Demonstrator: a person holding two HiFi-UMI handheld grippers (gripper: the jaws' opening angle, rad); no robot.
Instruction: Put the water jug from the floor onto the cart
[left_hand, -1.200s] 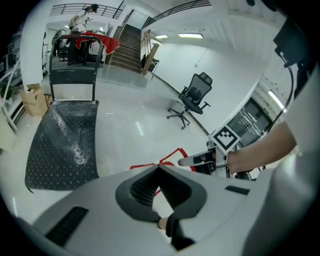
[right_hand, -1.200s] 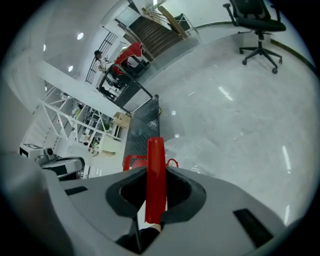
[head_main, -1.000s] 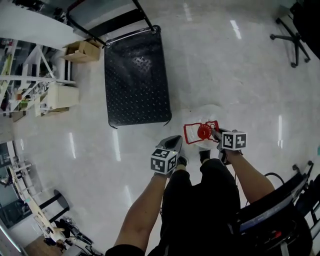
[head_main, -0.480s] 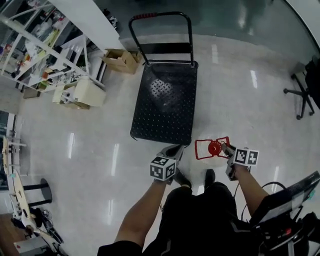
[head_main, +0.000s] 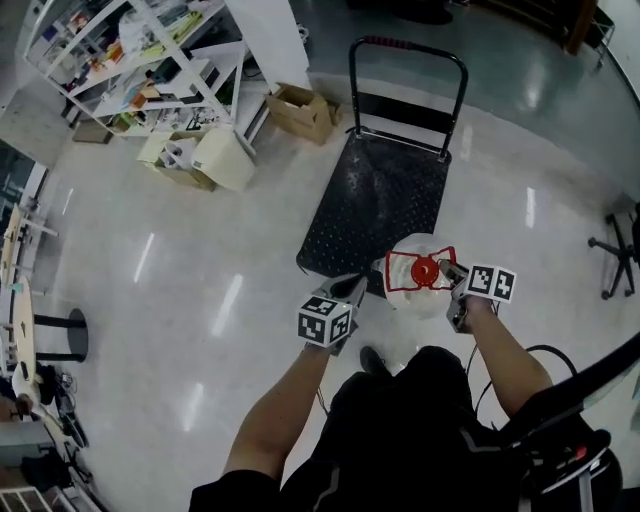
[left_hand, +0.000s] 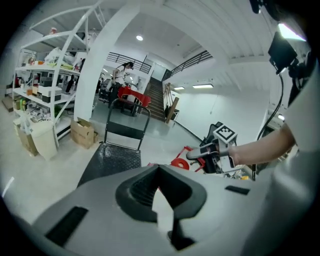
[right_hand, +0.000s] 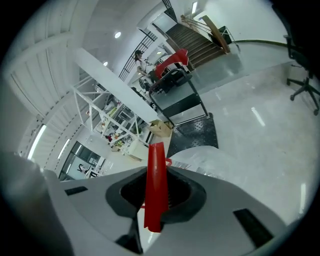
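The water jug (head_main: 415, 292) is a clear bottle with a red cap and a red carry handle (head_main: 420, 270). It hangs above the floor at the near edge of the black cart (head_main: 385, 200). My right gripper (head_main: 450, 272) is shut on the red handle (right_hand: 156, 185), with the jug's clear body (right_hand: 210, 160) just beyond its jaws. My left gripper (head_main: 352, 290) is beside the jug on its left, jaws together and empty. The left gripper view shows the cart deck (left_hand: 112, 157) ahead and the red handle (left_hand: 180, 162) held in the right gripper (left_hand: 200, 152).
The cart's push bar (head_main: 408, 47) stands at its far end. A cardboard box (head_main: 305, 110), white boxes (head_main: 215, 160) and a shelving rack (head_main: 130, 60) are at the left. An office chair base (head_main: 620, 250) is at the right. The person's legs are below the grippers.
Both grippers have risen and moved forward toward the cart. The jug, held by the right gripper, has come from over the floor up to the cart's near edge.
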